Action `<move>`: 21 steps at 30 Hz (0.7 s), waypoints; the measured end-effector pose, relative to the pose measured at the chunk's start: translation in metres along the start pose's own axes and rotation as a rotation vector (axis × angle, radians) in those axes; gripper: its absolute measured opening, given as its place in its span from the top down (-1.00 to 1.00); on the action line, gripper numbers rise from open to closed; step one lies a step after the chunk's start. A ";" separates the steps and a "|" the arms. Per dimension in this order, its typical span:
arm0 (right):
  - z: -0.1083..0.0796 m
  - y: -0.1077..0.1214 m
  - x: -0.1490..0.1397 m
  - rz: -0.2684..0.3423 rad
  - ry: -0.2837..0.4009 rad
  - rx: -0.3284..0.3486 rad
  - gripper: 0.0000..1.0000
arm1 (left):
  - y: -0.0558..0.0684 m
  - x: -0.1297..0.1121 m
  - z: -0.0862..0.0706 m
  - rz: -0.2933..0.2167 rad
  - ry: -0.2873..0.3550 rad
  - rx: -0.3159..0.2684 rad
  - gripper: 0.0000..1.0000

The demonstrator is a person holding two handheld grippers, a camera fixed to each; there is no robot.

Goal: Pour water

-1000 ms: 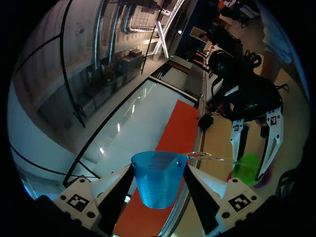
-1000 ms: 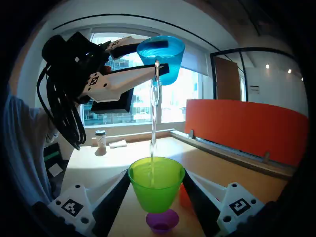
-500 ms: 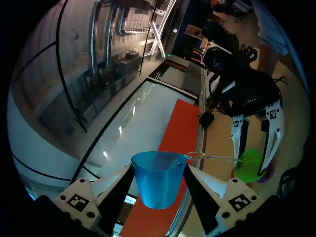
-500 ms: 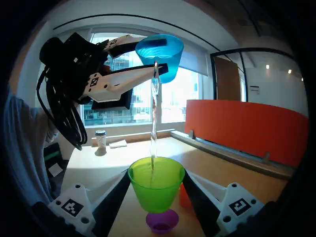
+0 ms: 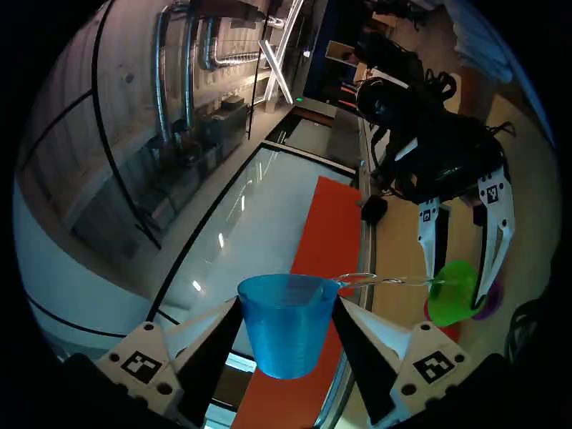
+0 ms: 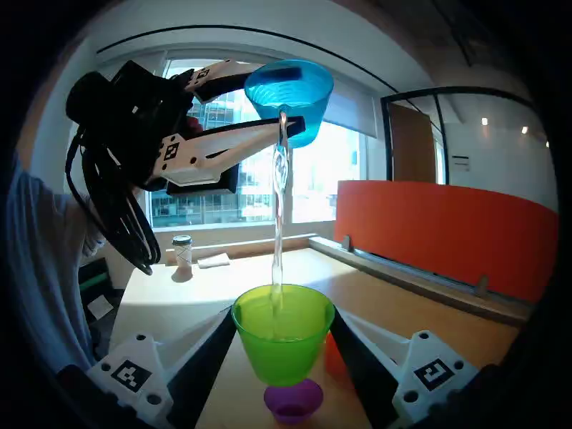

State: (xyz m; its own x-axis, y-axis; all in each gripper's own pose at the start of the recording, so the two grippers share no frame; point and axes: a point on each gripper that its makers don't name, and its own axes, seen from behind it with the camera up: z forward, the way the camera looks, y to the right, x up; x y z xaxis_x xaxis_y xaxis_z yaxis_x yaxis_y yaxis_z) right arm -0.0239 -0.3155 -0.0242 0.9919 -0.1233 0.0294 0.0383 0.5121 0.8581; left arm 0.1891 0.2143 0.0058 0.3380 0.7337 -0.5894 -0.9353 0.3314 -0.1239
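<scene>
Between the fingers of the left gripper (image 5: pixel 286 306) sits the blue cup (image 5: pixel 287 325), pinched at both sides and tipped over toward its lip. In the right gripper view the same cup is high up against the window (image 6: pixel 325 182), mouth angled down. A thin water stream (image 6: pixel 277 214) runs from its lip straight down.

Right gripper (image 6: pixel 283 316): fingers closed on the green cup (image 6: pixel 283 339), one on each side just under the rim, cup upright. The stream lands inside the rim, left of centre, no splash visible.

Progress, as a judgement: mid-pour. Water is transferring and some has collected in the green cup, though the level is hard to read through the plastic. How much is left in the blue cup cannot be told. Remaining: finish the flow, tip the blue cup back upright, set both down.

Edges and room: the gap from lip to green cup is long, so a small sideways drift could put the stream over the rim. A purple cup (image 6: pixel 292 402) sits right below the green one; touching or not, cannot tell. Something orange (image 6: pixel 332 357) is just behind. The table (image 6: pixel 179 297) is bare to the left, with a small jar (image 6: pixel 183 250) well apart near the sill. The orange partition (image 6: pixel 443 229) is well off to the right.
</scene>
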 end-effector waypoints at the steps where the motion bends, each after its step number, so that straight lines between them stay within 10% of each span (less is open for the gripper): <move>1: 0.000 0.000 0.000 0.000 0.000 0.000 -0.85 | 0.000 0.000 0.000 0.005 0.000 0.000 -0.71; 21: -0.002 0.002 0.001 -0.005 0.006 -0.006 -0.85 | -0.006 0.008 0.002 0.104 0.001 0.002 -0.72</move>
State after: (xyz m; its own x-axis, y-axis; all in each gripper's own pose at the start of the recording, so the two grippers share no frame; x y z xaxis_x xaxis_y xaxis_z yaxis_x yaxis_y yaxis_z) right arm -0.0226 -0.3127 -0.0231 0.9925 -0.1205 0.0221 0.0437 0.5168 0.8550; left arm 0.1973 0.2194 0.0035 0.2388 0.7640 -0.5995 -0.9653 0.2542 -0.0605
